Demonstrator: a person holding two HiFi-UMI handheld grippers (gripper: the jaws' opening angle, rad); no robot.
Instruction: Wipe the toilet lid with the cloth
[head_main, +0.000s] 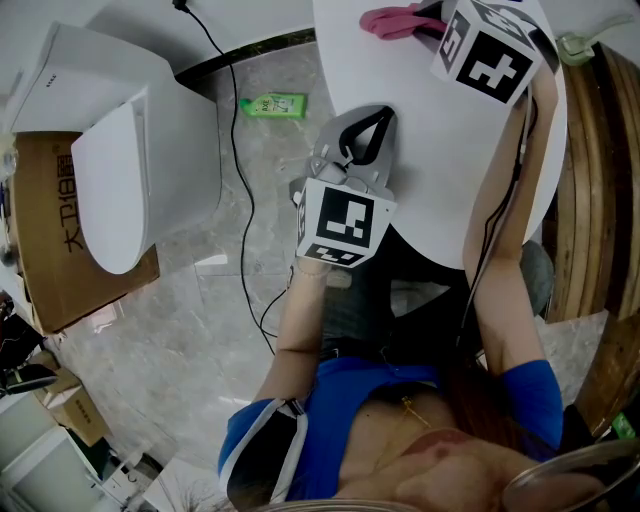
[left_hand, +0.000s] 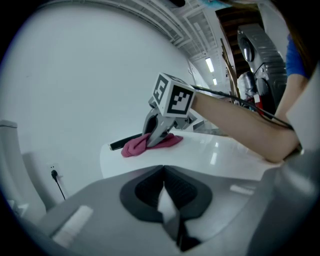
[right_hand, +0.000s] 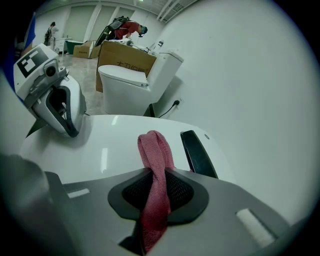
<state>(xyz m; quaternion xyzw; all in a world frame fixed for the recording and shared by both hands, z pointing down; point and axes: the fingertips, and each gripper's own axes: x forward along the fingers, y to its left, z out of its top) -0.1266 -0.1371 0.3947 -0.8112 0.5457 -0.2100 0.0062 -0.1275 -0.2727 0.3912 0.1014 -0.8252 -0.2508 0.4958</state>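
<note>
A pink cloth lies bunched at the far side of a white round table. My right gripper is shut on the cloth, a fold of which runs down between its jaws. My left gripper rests on the table's near left part, shut with nothing in it, and looks across at the right gripper and the cloth. The white toilet stands on the floor at the left with its lid down, well away from both grippers. It also shows in the right gripper view as the toilet beyond the table.
A flat black object lies on the table beside the cloth. A green bottle and a black cable lie on the floor between toilet and table. A cardboard box stands against the toilet. Wooden furniture borders the right.
</note>
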